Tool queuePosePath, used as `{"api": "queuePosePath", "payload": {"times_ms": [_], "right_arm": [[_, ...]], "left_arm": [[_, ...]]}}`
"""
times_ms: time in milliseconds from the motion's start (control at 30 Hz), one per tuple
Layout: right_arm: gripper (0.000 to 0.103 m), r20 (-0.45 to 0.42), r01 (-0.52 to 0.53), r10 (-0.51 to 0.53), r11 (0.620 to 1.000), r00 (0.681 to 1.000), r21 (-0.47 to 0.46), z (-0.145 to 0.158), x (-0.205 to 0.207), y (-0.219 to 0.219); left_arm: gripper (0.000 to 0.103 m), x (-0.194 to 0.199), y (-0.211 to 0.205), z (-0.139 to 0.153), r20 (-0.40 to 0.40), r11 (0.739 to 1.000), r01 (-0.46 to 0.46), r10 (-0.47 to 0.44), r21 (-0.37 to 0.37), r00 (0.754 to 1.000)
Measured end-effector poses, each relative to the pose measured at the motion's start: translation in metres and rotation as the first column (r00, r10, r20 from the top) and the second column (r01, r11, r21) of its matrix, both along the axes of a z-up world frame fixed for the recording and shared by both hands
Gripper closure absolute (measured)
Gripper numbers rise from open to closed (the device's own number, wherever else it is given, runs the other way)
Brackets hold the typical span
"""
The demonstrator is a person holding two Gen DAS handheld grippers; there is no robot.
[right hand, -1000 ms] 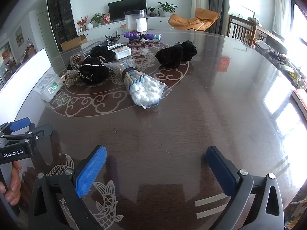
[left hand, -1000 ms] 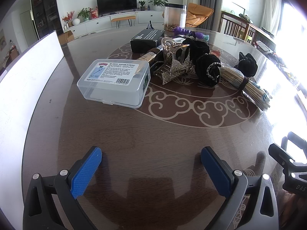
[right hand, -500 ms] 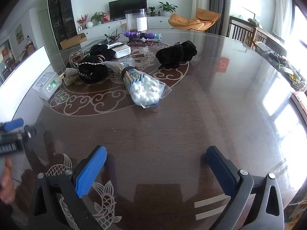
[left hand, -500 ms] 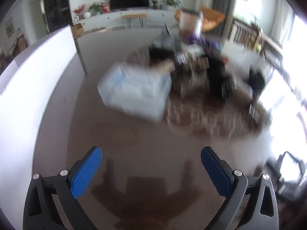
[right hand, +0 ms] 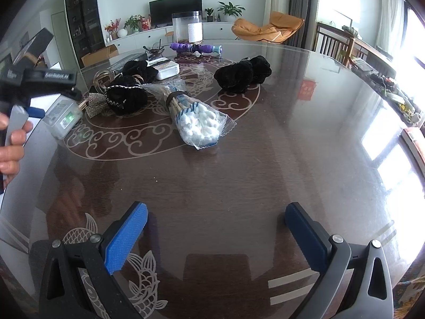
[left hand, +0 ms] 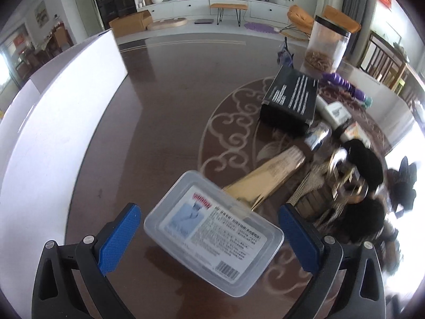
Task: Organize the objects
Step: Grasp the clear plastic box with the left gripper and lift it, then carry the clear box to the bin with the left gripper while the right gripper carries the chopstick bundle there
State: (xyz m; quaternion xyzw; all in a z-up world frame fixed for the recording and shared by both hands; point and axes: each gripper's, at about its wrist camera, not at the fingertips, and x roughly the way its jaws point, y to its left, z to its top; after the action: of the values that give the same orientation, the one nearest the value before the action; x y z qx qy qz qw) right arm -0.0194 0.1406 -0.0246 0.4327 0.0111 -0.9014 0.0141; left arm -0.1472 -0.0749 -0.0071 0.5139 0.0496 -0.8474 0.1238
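Note:
A clear plastic box with a printed label (left hand: 212, 231) lies on the dark table between the open blue-padded fingers of my left gripper (left hand: 209, 236), which straddles it without closing. The box also shows at the far left of the right wrist view (right hand: 62, 118), under the left gripper's body (right hand: 34, 82). My right gripper (right hand: 216, 235) is open and empty above bare table near the front edge. A bag of cotton swabs (right hand: 195, 121) lies ahead of it.
Behind the box lie a gold packet (left hand: 268, 178), a black carton (left hand: 289, 101), black scrunchies (left hand: 366, 159) and a clear jar (left hand: 325, 45). A white board (left hand: 47, 122) stands along the table's left side. A purple toy (right hand: 196, 48) and black scrunchies (right hand: 241, 74) lie further back.
My left gripper has moved forward over the table and now straddles the clear box, which was well ahead of it before. My right gripper has stayed in place.

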Motion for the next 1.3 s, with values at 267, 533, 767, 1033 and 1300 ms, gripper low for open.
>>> {"api": "queuePosePath", "payload": {"times_ms": [267, 533, 767, 1033, 1300], "right_arm": [[0.000, 0.002, 0.000, 0.000, 1.000, 1.000, 0.005, 0.000, -0.002, -0.001], [0.000, 0.002, 0.000, 0.000, 1.000, 1.000, 0.004, -0.001, -0.002, -0.001], [0.000, 0.003, -0.003, 0.003, 1.000, 1.000, 0.002, -0.001, -0.002, -0.001], [0.000, -0.016, -0.208, 0.209, 0.977, 0.978, 0.048, 0.051, -0.032, -0.011], [0.048, 0.298, -0.394, 0.359, 0.917, 0.885, 0.066, 0.032, -0.148, -0.047]], "left_arm": [[0.000, 0.035, -0.035, -0.010, 0.007, 0.997, 0.061, -0.062, 0.036, 0.998], [0.000, 0.034, -0.038, -0.025, -0.013, 0.995, 0.090, -0.090, 0.033, 0.996], [0.024, 0.036, -0.037, -0.020, -0.065, 0.989, 0.149, -0.148, 0.010, 0.987], [0.041, 0.096, -0.029, -0.016, -0.127, 0.950, 0.312, -0.308, 0.017, 0.943], [0.041, 0.155, -0.014, -0.012, -0.162, 0.903, 0.420, -0.403, 0.087, 0.901]]}}
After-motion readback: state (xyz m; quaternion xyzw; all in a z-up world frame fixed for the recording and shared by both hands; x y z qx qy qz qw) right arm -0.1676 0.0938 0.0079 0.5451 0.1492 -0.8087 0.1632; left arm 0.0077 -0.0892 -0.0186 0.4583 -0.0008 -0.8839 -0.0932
